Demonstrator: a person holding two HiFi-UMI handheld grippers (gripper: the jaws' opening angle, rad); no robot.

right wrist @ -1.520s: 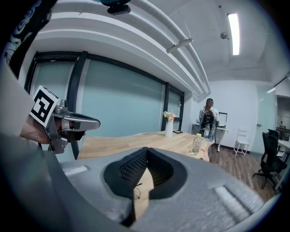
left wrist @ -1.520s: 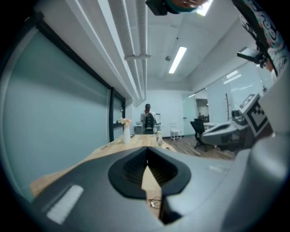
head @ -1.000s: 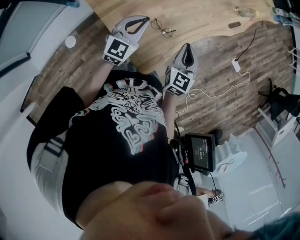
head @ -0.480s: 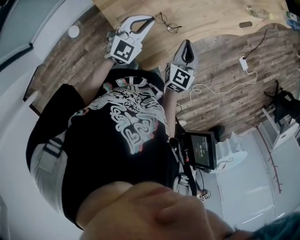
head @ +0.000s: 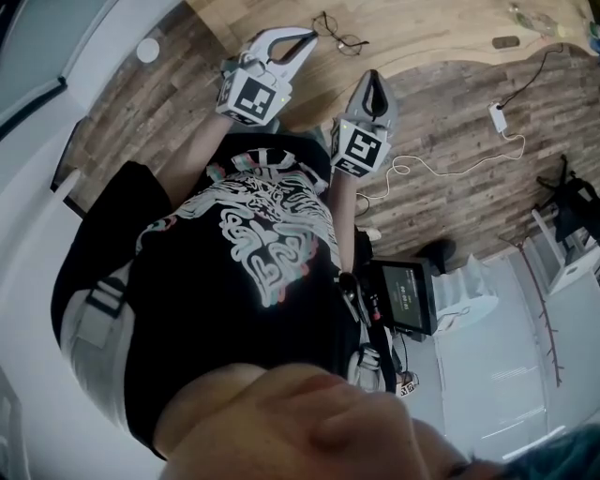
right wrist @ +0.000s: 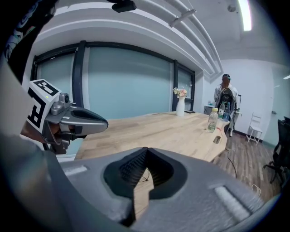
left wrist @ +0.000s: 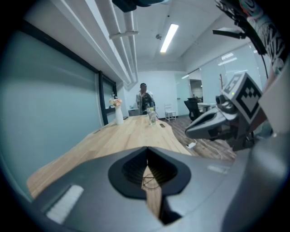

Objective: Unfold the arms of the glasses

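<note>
The glasses (head: pixel 339 36) are shown lying on the wooden table (head: pixel 422 28) near its edge, untouched by either gripper. The left gripper (head: pixel 312 36) is held just beside them, its jaws closed tip to tip with nothing gripped. The right gripper (head: pixel 372 77) is held a little farther back, over the table's edge, its jaws likewise closed and empty. A bottle (right wrist: pixel 212 119) and a vase (right wrist: pixel 181 106) are seen standing far down the table.

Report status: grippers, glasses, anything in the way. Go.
Left gripper shut, empty. Right gripper shut, empty. Glasses flat on the table, just ahead of both, not gripped. Nothing between.
</note>
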